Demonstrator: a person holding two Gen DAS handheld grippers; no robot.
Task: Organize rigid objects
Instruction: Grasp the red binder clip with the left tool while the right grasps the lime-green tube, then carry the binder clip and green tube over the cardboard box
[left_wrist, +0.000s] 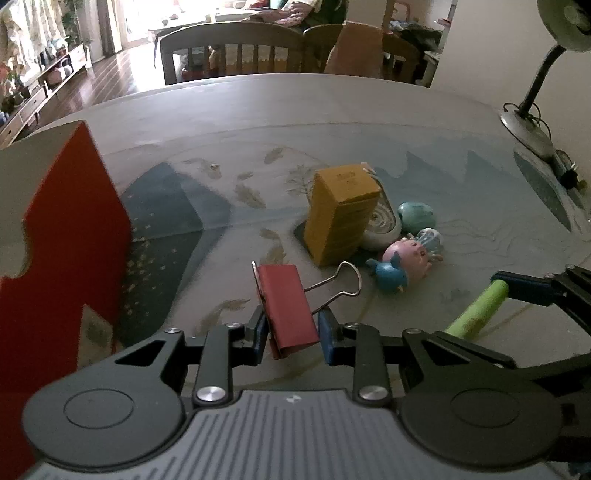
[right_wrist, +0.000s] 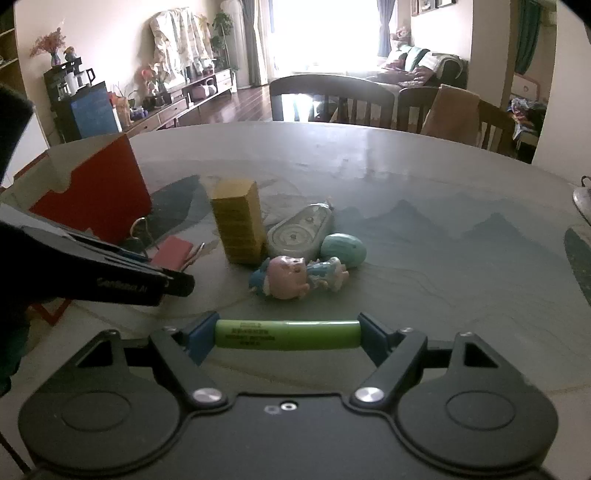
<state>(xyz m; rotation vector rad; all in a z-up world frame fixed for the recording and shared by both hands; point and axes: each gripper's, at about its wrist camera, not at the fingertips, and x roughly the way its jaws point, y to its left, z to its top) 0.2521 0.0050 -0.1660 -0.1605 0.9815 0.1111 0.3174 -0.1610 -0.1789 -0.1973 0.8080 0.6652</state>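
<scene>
Left gripper (left_wrist: 291, 334): clamped on a red binder clip (left_wrist: 286, 308); blue pads (left_wrist: 327, 336) against both sides of the clip body.
Binder clip: held above the table, tilted; one wire handle (left_wrist: 341, 284) sticking out to the right, the other at the clip's upper left edge.
Right gripper (right_wrist: 287, 334): clenched end to end on a green cylinder (right_wrist: 287, 334), one blue pad (right_wrist: 201, 338) at each end.
Green cylinder: horizontal across the gripper mouth, dark print along its side; print too small to read. Seen from the left wrist view at the right edge (left_wrist: 476, 312), raised off the table.
Red box (left_wrist: 74, 236): open-topped, cream inside, standing at the left of the table, just beside the left gripper.
Yellow box (right_wrist: 240, 221): upright near mid-table, closed.
White oval case (right_wrist: 301, 230): lying flat, touching the yellow box on its right side.
Teal egg-shaped item (right_wrist: 343, 249): just beside the oval case.
Pig figurine (right_wrist: 290, 280): pink head, blue dress, lying on its side in front of the yellow box and the egg.
Table (right_wrist: 424, 221): round, pale, mountain-pattern cover.
Desk lamp (left_wrist: 532, 110): dark gooseneck, base at the far right table edge.
Chairs (right_wrist: 332, 98): wooden, behind the far side of the table.
</scene>
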